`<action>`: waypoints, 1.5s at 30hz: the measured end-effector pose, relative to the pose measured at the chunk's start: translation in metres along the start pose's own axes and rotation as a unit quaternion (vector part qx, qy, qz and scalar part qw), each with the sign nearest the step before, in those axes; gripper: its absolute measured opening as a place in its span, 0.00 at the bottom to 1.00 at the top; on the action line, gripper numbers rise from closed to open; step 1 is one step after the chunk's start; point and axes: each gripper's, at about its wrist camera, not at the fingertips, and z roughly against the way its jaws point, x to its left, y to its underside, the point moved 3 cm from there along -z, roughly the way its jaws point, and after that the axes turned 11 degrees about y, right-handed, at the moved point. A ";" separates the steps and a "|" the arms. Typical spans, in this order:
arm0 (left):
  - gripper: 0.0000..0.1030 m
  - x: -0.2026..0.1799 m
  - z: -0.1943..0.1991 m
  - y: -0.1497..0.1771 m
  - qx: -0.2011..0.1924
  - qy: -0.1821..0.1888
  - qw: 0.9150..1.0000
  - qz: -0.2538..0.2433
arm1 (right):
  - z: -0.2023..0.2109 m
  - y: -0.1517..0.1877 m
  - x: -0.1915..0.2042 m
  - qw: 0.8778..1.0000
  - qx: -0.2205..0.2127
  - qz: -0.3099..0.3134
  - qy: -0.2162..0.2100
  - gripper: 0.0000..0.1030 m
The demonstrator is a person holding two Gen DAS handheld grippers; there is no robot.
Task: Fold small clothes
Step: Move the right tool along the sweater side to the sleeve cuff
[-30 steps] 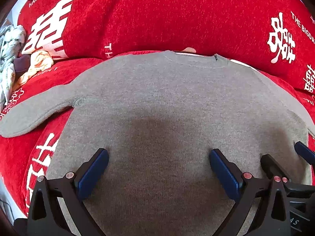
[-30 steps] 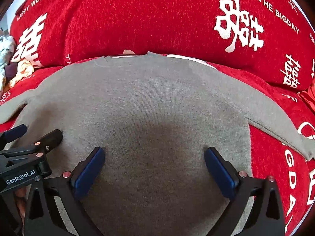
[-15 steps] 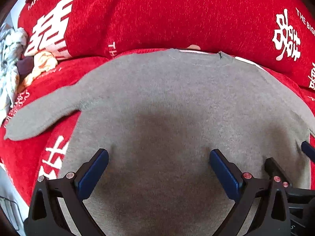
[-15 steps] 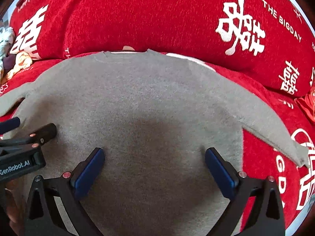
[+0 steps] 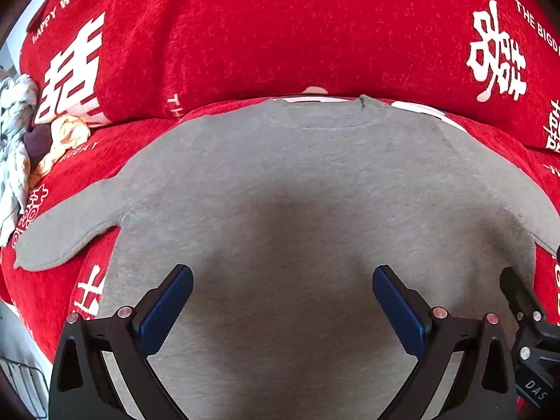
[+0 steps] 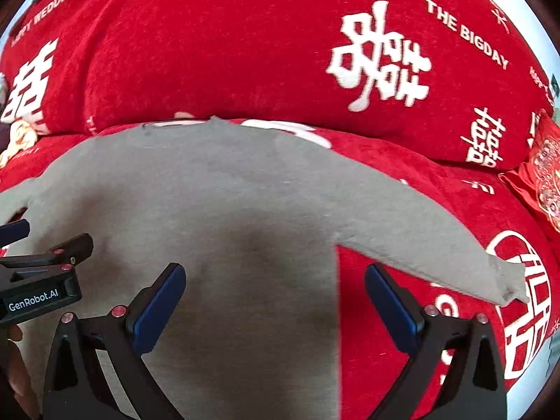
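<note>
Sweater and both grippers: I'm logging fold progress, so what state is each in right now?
Grey sweater: spread flat, unfolded, both sleeves out.
Left gripper: open, over the sweater body, holding nothing.
Right gripper: open, straddling the sweater's right side edge, holding nothing.

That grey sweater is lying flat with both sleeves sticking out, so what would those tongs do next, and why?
Probably the right tongs, open and empty, would move right to pinch the grey knit sweater by its outstretched right sleeve. The sweater lies spread on the red wedding-print blanket, unfolded, and sleeves usually fold in first.
</note>
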 end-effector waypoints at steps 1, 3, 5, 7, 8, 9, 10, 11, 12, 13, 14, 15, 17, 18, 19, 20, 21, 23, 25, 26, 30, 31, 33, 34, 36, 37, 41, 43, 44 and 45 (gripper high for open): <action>1.00 -0.004 0.000 -0.001 0.000 -0.001 1.000 -0.003 | -0.001 -0.001 -0.004 1.000 -0.001 -0.004 0.002 0.99; 1.00 -0.011 0.002 -0.005 -0.004 -0.004 1.000 -0.008 | -0.003 -0.003 -0.013 1.000 0.000 -0.015 0.005 0.99; 1.00 -0.017 0.003 -0.009 -0.007 -0.006 1.000 -0.011 | -0.005 -0.005 -0.020 1.000 0.000 -0.024 0.010 0.99; 1.00 -0.021 0.004 -0.013 -0.010 -0.006 1.000 -0.011 | -0.005 -0.005 -0.025 0.999 -0.001 -0.031 0.011 0.99; 1.00 -0.025 0.005 -0.015 -0.011 -0.007 1.000 -0.012 | -0.005 -0.005 -0.030 0.999 -0.004 -0.036 0.014 0.99; 1.00 -0.028 0.005 -0.017 -0.011 -0.008 1.000 -0.014 | -0.005 -0.005 -0.033 0.999 -0.005 -0.040 0.016 0.99; 1.00 -0.032 0.005 -0.018 -0.011 -0.009 1.000 -0.017 | -0.006 -0.005 -0.036 0.999 -0.007 -0.043 0.018 0.99; 1.00 -0.035 0.005 -0.019 -0.012 -0.009 1.000 -0.018 | -0.006 -0.005 -0.040 0.999 -0.008 -0.048 0.019 0.99; 1.00 -0.039 0.005 -0.020 -0.012 -0.009 1.000 -0.021 | -0.006 -0.005 -0.044 0.998 -0.009 -0.052 0.021 0.99; 1.00 -0.043 0.005 -0.020 -0.012 -0.009 1.000 -0.023 | -0.007 -0.005 -0.047 0.998 -0.009 -0.056 0.022 0.99; 1.00 -0.047 0.005 -0.021 -0.012 -0.008 1.000 -0.025 | -0.008 -0.004 -0.053 0.998 -0.008 -0.062 0.023 0.99; 1.00 -0.052 0.005 -0.022 -0.012 -0.007 1.000 -0.028 | -0.008 -0.004 -0.057 0.998 -0.008 -0.065 0.023 0.99; 1.00 -0.062 0.005 -0.023 -0.013 -0.005 0.999 -0.034 | -0.009 -0.005 -0.065 0.997 -0.006 -0.072 0.027 0.99; 1.00 -0.066 0.005 -0.023 -0.013 -0.005 0.999 -0.037 | -0.009 -0.005 -0.071 0.997 -0.006 -0.077 0.029 0.99; 1.00 -0.071 0.005 -0.024 -0.013 -0.004 0.999 -0.040 | -0.010 -0.004 -0.076 0.996 -0.005 -0.081 0.031 0.99; 1.00 -0.076 0.004 -0.024 -0.012 -0.002 0.999 -0.042 | -0.010 -0.004 -0.080 0.996 -0.004 -0.084 0.033 0.99; 1.00 -0.081 0.004 -0.025 -0.013 -0.001 0.999 -0.045 | -0.011 -0.004 -0.085 0.996 -0.003 -0.088 0.034 0.99; 1.00 -0.090 0.003 -0.026 -0.013 0.001 0.999 -0.050 | -0.012 -0.003 -0.094 0.995 -0.001 -0.093 0.039 0.99; 1.00 -0.099 0.003 -0.028 -0.013 0.002 0.998 -0.055 | -0.012 -0.001 -0.104 0.994 0.000 -0.100 0.043 0.99; 1.00 -0.103 0.003 -0.028 -0.014 0.002 0.998 -0.058 | -0.012 -0.001 -0.109 0.994 0.000 -0.104 0.045 0.99; 1.00 -0.121 0.003 -0.031 -0.014 0.006 0.998 -0.067 | -0.014 0.003 -0.131 0.991 0.006 -0.125 0.048 0.99; 1.00 -0.125 0.003 -0.032 -0.014 0.007 0.998 -0.068 | -0.014 0.003 -0.135 0.990 0.008 -0.129 0.048 0.99; 1.00 -0.133 0.003 -0.032 -0.013 0.011 0.997 -0.071 | -0.015 0.006 -0.145 0.989 0.009 -0.134 0.056 0.99; 1.00 -0.138 0.002 -0.032 -0.011 0.013 0.997 -0.072 | -0.016 0.008 -0.150 0.989 0.010 -0.135 0.060 0.99; 1.00 -0.148 0.001 -0.032 -0.010 0.016 0.997 -0.077 | -0.018 0.011 -0.161 0.987 0.014 -0.143 0.065 0.99; 1.00 -0.153 0.000 -0.032 -0.010 0.016 0.997 -0.081 | -0.019 0.013 -0.166 0.987 0.016 -0.148 0.067 0.99; 1.00 -0.172 -0.002 -0.033 -0.008 0.020 0.995 -0.092 | -0.025 0.023 -0.190 0.982 0.026 -0.168 0.079 0.99; 1.00 -0.182 -0.003 -0.033 -0.007 0.023 0.995 -0.097 | -0.027 0.028 -0.200 0.980 0.030 -0.175 0.084 0.99; 1.00 -0.188 -0.003 -0.033 -0.007 0.025 0.995 -0.101 | -0.028 0.030 -0.205 0.979 0.032 -0.179 0.087 0.99; 1.00 -0.193 -0.004 -0.033 -0.006 0.025 0.994 -0.105 | -0.030 0.033 -0.211 0.978 0.034 -0.183 0.090 0.99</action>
